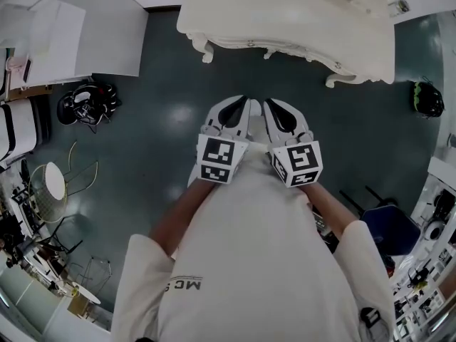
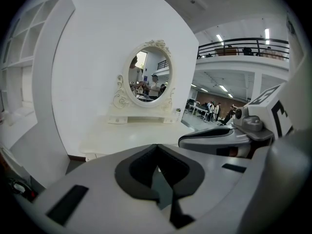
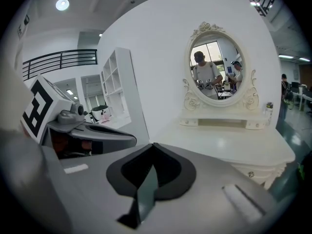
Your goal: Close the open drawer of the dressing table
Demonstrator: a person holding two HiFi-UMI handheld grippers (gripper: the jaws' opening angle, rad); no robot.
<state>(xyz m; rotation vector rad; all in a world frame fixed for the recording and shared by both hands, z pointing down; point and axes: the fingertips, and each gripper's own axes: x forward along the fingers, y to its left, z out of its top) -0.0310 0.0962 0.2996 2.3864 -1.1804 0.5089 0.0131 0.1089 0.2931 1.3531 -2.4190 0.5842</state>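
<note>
The cream dressing table (image 1: 285, 13) stands ahead of me across a strip of dark floor, its carved front edge facing me. No drawer visibly juts out from it. Its oval mirror (image 2: 150, 74) rises over the tabletop (image 2: 136, 138). The mirror (image 3: 217, 67) and a drawer knob (image 3: 251, 174) also show in the right gripper view. My left gripper (image 1: 246, 100) and right gripper (image 1: 268, 102) are held side by side at chest height, well short of the table. Both are shut with nothing in them: left gripper (image 2: 156, 146), right gripper (image 3: 153, 144).
A white cabinet (image 1: 85, 27) and shelf unit (image 3: 117, 91) stand left of the table. On the floor are a black headset (image 1: 89, 104), a wire fan guard (image 1: 50, 184), a blue bin (image 1: 388, 230) and a green-black item (image 1: 427, 98) at the right.
</note>
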